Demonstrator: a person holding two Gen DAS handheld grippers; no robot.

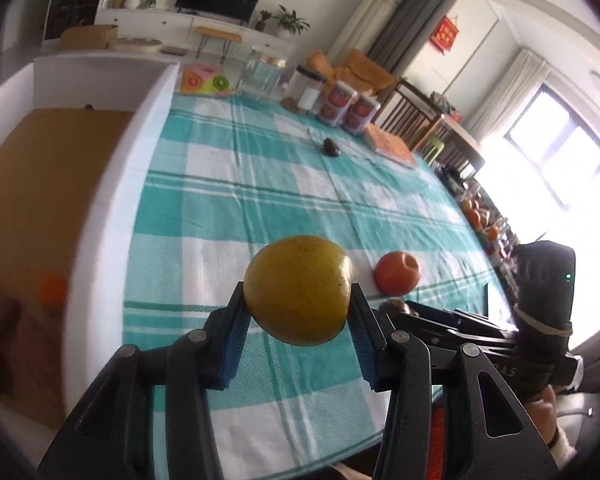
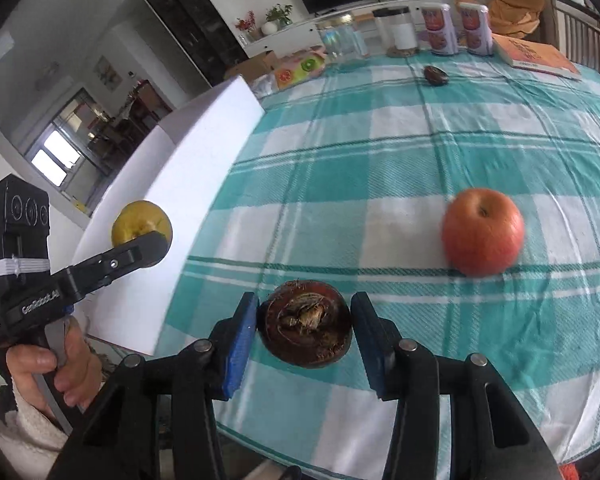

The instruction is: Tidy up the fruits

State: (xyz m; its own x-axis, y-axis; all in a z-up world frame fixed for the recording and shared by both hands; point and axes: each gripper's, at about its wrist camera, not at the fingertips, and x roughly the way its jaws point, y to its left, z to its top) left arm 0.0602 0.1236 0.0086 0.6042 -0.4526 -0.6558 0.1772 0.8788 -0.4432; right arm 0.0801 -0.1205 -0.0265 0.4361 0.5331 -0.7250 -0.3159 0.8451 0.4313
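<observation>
Nearest in the left wrist view, the left gripper is clamped on a round yellow-green fruit, its blue pads pressing both flanks, the fruit lifted clear of the teal-and-white checked tablecloth. It is carried toward the white foam box with a brown cardboard floor at the table's left edge, where a blurred orange fruit already lies; that box looks like the collecting place.

In the right wrist view, the right gripper has its blue pads either side of a dark brown round fruit with a dried, husky top. The left pad touches it, while a thin gap shows at the right, so whether the grip is firm cannot be told. It sits low over the cloth at the near edge, probably the next piece to go.

Farther right, a red-orange apple rests on the cloth, untouched. Far across the table lies a small dark fruit, and beyond it stand two printed cans and a clear glass jar
</observation>
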